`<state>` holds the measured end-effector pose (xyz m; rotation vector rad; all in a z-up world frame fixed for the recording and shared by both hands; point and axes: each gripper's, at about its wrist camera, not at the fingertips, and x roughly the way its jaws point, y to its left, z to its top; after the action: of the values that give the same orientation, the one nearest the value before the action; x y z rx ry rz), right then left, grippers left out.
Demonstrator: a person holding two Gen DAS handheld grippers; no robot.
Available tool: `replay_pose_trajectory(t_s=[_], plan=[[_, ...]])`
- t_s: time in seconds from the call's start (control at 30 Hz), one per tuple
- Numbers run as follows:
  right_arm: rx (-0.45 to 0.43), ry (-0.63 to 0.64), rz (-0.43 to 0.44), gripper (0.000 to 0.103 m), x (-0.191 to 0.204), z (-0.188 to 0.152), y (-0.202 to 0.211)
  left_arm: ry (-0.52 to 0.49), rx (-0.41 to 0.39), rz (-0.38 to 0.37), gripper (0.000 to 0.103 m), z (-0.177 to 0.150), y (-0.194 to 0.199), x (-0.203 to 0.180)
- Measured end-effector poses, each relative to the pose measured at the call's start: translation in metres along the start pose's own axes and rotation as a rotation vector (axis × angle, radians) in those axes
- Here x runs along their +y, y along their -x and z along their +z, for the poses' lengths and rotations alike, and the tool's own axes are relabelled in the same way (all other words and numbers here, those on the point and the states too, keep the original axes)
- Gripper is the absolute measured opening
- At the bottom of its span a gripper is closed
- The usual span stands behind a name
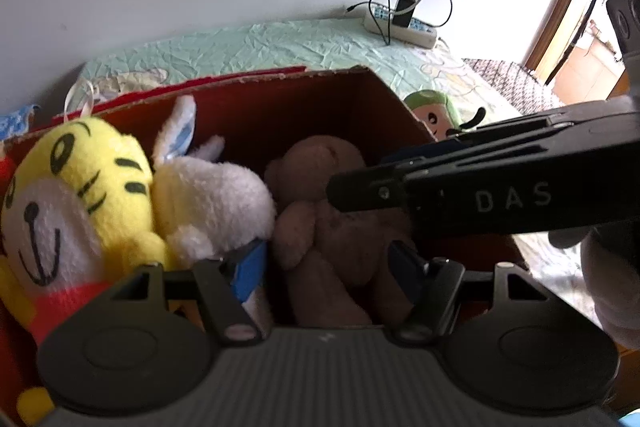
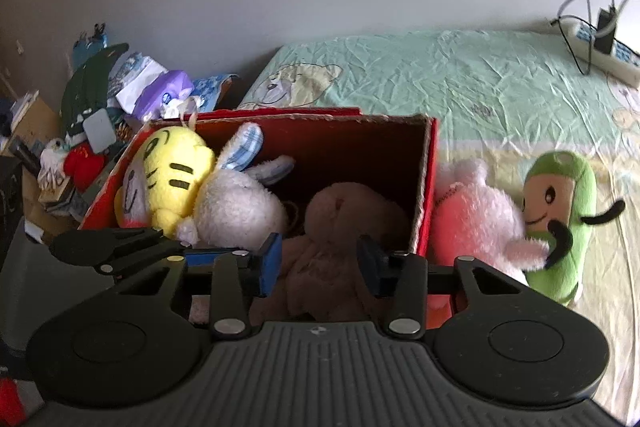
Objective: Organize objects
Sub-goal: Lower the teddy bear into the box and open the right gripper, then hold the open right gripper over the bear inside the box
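Bear (brown) lies lengthwise in box, head rearward.

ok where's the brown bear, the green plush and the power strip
brown bear (image 2: 340, 211): right wrist view, on its head, inside the box
green plush (image 2: 568, 211): right wrist view, on its body
power strip (image 1: 404, 27): left wrist view, on its casing

Three plush toys lie in the box; two more right of it.
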<state>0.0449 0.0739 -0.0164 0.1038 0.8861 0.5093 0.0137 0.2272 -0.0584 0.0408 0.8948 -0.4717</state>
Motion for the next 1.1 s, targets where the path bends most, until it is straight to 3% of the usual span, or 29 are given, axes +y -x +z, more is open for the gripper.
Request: replay_pose_trajectory(t_s=[0.17, 0.6, 0.77, 1.1], plan=[[-0.040, -0.036, 0.000, 0.035, -0.005, -0.004, 0.003, -0.027, 0.022, 0.036, 0.071, 0.001, -0.005, -0.007], [-0.085, -0.042, 0.007, 0.035, -0.007, -0.010, 0.006, -0.016, 0.067, 0.049, 0.072, 0.001, -0.012, -0.007], [-0.096, -0.040, 0.011, 0.035, -0.007, -0.011, 0.007, -0.017, 0.078, 0.032, 0.086, 0.002, -0.015, -0.010], [-0.116, -0.006, -0.006, 0.035, -0.003, -0.014, 0.007, -0.017, 0.083, 0.028, 0.090, 0.001, -0.018, -0.011]])
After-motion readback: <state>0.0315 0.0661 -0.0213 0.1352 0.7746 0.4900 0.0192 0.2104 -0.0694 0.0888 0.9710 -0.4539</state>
